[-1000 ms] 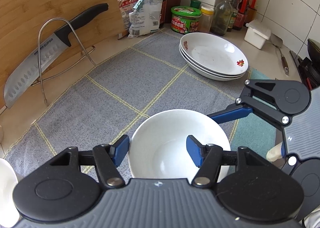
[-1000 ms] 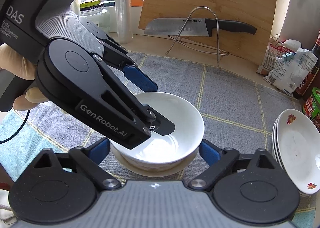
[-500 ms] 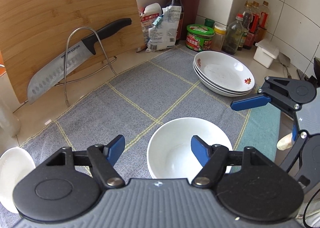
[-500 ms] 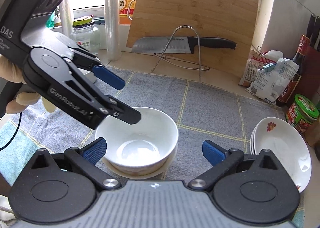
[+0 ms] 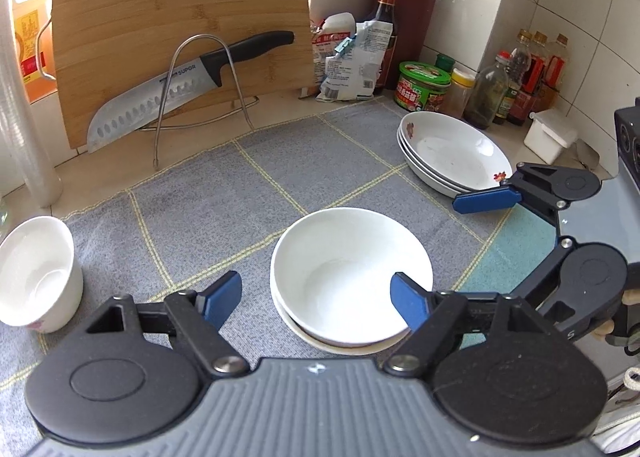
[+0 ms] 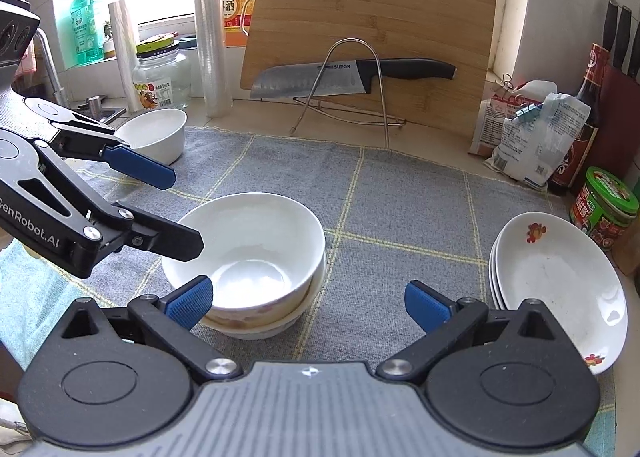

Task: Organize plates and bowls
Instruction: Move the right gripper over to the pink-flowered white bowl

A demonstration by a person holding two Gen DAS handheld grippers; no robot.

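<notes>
Two nested bowls (image 5: 352, 277) rest mid-mat, toward the bench's front edge. The left claw (image 5: 316, 297) is opening and empty; the right claw (image 6: 308, 303) stands apart, empty. Judged step: release after stacking. Next: fetch the single bowl (image 5: 36, 277) at the mat's left corner.

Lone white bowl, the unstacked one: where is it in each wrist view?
Left wrist: lone white bowl at the far left edge, on the grey cloth.
Right wrist: upper left, at the cloth's far corner.
Shared landmark: the knife against the cutting board.
</notes>
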